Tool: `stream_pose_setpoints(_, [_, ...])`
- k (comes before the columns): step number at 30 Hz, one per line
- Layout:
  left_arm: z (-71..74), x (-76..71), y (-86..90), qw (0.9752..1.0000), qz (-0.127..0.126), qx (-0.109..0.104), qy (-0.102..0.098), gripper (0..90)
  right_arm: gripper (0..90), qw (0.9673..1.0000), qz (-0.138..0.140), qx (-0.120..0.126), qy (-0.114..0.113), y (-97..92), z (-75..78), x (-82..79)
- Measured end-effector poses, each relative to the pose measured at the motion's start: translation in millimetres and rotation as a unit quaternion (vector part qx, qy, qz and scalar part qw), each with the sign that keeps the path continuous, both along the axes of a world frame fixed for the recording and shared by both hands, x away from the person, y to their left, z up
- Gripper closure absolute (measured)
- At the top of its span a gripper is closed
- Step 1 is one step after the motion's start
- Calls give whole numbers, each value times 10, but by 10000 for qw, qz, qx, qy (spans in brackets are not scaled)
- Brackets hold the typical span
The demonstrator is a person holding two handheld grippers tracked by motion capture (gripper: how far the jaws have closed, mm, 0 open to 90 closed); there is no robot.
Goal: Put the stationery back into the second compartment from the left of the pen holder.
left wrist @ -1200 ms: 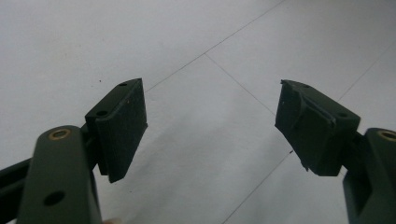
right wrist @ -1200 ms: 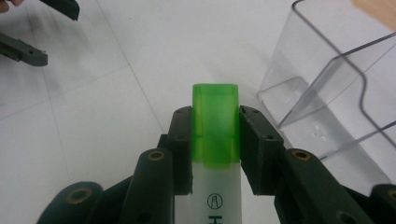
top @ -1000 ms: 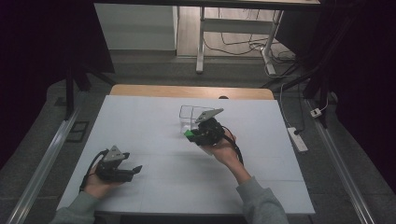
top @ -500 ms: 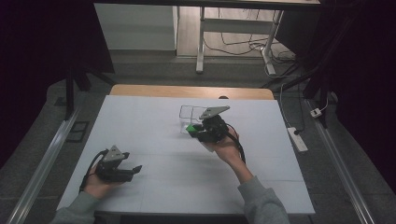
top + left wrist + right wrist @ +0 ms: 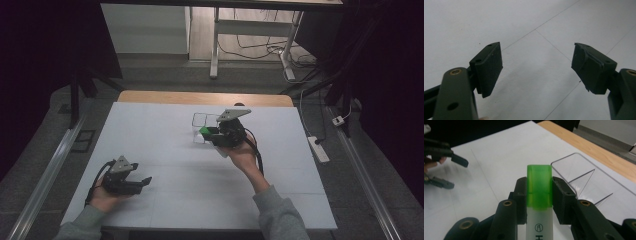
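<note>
A highlighter (image 5: 539,176) with a green cap and white barrel sits between the pads of my right gripper (image 5: 539,184), which is shut on it just below the cap. In the high view this gripper (image 5: 209,134) hovers mid-table, with the green cap (image 5: 203,131) at the near edge of a clear plastic box (image 5: 204,120). The box (image 5: 579,173) stands open-topped just beyond and to the right of the cap. My left gripper (image 5: 144,181) rests low at the near left of the table, open, and its pads (image 5: 489,67) hold nothing.
A white sheet (image 5: 165,150) covers the table, with a wooden edge (image 5: 200,97) along the far side. My left gripper (image 5: 455,173) shows far off in the right gripper view. A power strip (image 5: 318,149) lies on the floor at the right.
My right gripper has shifted slightly away from me with the highlighter, closer to the clear box. The left hand has stayed put.
</note>
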State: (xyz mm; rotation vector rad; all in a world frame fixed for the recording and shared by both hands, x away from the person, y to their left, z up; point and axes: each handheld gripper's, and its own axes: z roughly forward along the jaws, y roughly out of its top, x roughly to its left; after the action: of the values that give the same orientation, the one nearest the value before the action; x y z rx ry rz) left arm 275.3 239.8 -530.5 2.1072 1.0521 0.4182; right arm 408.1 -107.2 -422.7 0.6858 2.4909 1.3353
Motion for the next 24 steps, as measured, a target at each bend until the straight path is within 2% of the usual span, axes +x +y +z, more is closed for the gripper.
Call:
stream_pose_setpoints(1, [0,0,-1,10000,4,-5,-4,246,666,9999,-45,115,2,0,18,19])
stream_pose_setpoints(6, [-1,2,1,10000,5,-15,0,245,665,9998,-112,177,-25,11,57,50])
stream_pose_setpoints(14, [-1,3,1,10000,9,-16,-3,245,665,9990,-264,304,-169,33,200,151])
stream_pose_setpoints(17, [2,4,-1,10000,6,-35,-8,245,665,9982,-337,442,-225,46,261,211])
stream_pose_setpoints(24, [8,3,9,10000,-2,-41,-26,245,665,9969,-488,558,-272,67,286,334])
